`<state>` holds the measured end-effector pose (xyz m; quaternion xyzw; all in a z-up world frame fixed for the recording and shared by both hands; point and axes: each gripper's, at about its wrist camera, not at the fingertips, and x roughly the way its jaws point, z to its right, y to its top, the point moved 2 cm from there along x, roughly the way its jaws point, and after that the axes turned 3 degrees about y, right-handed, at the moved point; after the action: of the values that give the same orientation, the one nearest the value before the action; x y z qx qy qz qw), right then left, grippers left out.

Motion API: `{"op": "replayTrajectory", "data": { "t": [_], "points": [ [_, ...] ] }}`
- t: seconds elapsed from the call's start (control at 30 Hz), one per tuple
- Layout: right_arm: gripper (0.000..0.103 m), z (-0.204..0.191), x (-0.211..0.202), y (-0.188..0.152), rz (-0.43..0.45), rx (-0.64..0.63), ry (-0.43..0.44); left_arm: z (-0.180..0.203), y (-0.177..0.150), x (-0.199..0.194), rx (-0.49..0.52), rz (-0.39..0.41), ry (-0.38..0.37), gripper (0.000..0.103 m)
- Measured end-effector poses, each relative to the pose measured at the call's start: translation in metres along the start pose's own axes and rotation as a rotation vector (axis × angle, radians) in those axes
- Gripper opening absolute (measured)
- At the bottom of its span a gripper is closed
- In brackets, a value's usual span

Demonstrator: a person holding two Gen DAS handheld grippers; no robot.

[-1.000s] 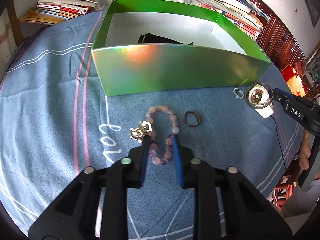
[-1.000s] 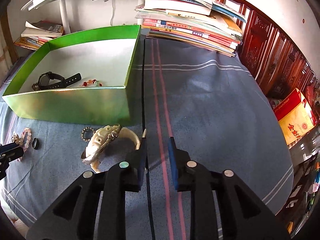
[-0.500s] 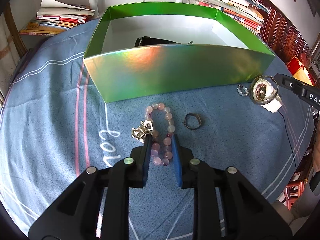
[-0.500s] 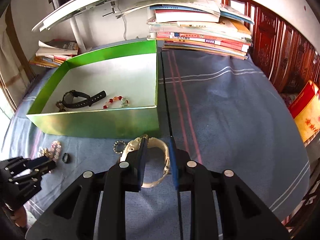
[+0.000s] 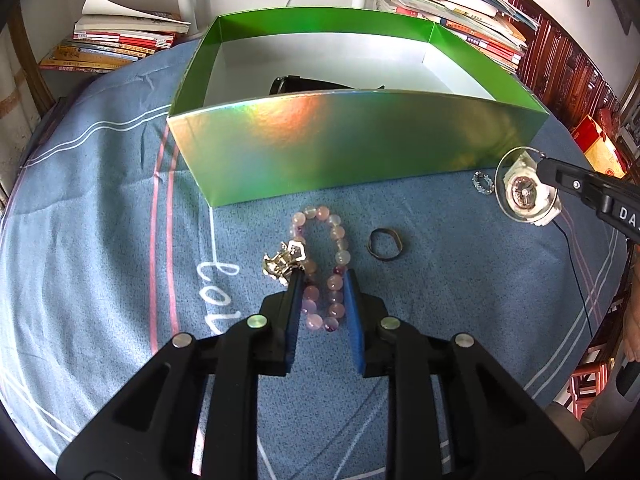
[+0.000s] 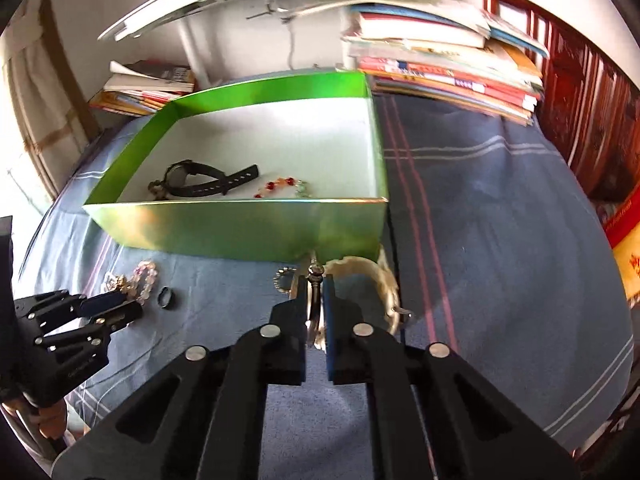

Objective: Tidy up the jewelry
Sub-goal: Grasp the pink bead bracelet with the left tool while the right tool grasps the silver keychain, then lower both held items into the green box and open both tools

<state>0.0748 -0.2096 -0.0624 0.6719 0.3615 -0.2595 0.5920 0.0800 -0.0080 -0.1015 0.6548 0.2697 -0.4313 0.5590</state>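
White watch (image 6: 360, 280) sits pinched in your right gripper (image 6: 316, 292), whose jaws have just closed, right before the green box (image 6: 240, 232), so lift it over the wall while your left gripper (image 5: 322, 292) squeezes the beads (image 5: 320, 268).

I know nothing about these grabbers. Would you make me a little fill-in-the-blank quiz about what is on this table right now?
1. The black watch lies inside the ____ box.
2. The right gripper is shut on the ____ watch.
3. The bead bracelet lies between the fingers of the ____ gripper.
4. The small dark ring rests on the blue cloth, ____ the box.

Missing words: green; white; left; outside
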Motion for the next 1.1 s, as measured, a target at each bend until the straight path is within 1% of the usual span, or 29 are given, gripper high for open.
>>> {"op": "replayTrajectory", "data": {
  "t": [0.03,0.13,0.17,0.27,0.3,0.37,0.43,0.5,0.6,0.63,0.67,0.7,0.73,0.77,0.9,0.93,1.0,1.1],
  "points": [
    [0.007,-0.003,-0.003,0.000,0.009,-0.013,0.005,0.000,0.000,0.000,-0.002,0.000,-0.001,0.022],
    [0.007,-0.007,-0.009,0.001,0.028,-0.030,0.014,-0.001,0.000,-0.001,-0.014,-0.003,-0.001,0.017],
    [0.007,-0.008,-0.010,0.002,0.030,-0.030,0.016,-0.002,0.000,-0.001,-0.013,-0.004,0.001,0.016],
    [0.007,-0.008,-0.008,0.001,0.019,-0.022,0.024,-0.005,0.001,-0.005,-0.024,0.005,-0.006,0.013],
    [0.007,-0.010,-0.007,0.001,0.014,-0.022,0.025,-0.007,0.002,-0.012,-0.029,0.027,-0.009,0.000],
    [0.007,-0.013,-0.003,-0.001,0.004,-0.028,0.034,-0.010,0.003,-0.023,-0.036,0.058,-0.012,0.000],
    [0.007,-0.017,0.000,-0.003,-0.003,-0.034,0.042,-0.012,0.005,-0.027,-0.034,0.067,-0.003,0.000],
    [0.007,-0.019,0.001,-0.004,-0.007,-0.036,0.048,-0.016,0.005,-0.024,-0.041,0.050,0.000,0.000],
    [0.007,-0.021,0.003,-0.005,-0.008,-0.041,0.046,-0.015,0.002,-0.014,-0.045,0.009,-0.023,0.001],
    [0.007,-0.021,0.003,-0.005,-0.007,-0.041,0.046,-0.014,0.001,-0.010,-0.048,-0.002,-0.029,0.006],
    [0.007,-0.021,0.003,-0.005,-0.007,-0.040,0.048,-0.015,0.002,-0.009,-0.055,0.005,-0.035,0.008],
    [0.007,-0.021,0.003,-0.005,-0.007,-0.040,0.047,-0.014,0.001,-0.008,-0.057,0.004,-0.035,0.017],
    [0.007,-0.021,0.003,-0.005,-0.006,-0.043,0.046,-0.014,0.003,-0.006,-0.061,-0.001,-0.036,0.023],
    [0.007,-0.022,0.003,-0.005,-0.005,-0.044,0.046,-0.013,0.003,-0.005,-0.065,-0.002,-0.036,0.025],
    [0.007,-0.021,0.003,-0.006,-0.004,-0.044,0.047,-0.011,0.008,0.000,-0.064,-0.008,-0.044,0.025],
    [0.007,-0.021,0.003,-0.006,-0.002,-0.045,0.046,-0.009,0.010,0.004,-0.057,-0.011,-0.035,0.016],
    [0.007,-0.023,0.003,-0.006,0.001,-0.049,0.046,-0.007,0.013,0.008,-0.047,-0.007,0.000,0.008],
    [0.007,-0.026,0.002,-0.006,0.003,-0.067,0.036,-0.001,0.013,0.009,-0.026,-0.009,0.037,0.008]
  ]
}}
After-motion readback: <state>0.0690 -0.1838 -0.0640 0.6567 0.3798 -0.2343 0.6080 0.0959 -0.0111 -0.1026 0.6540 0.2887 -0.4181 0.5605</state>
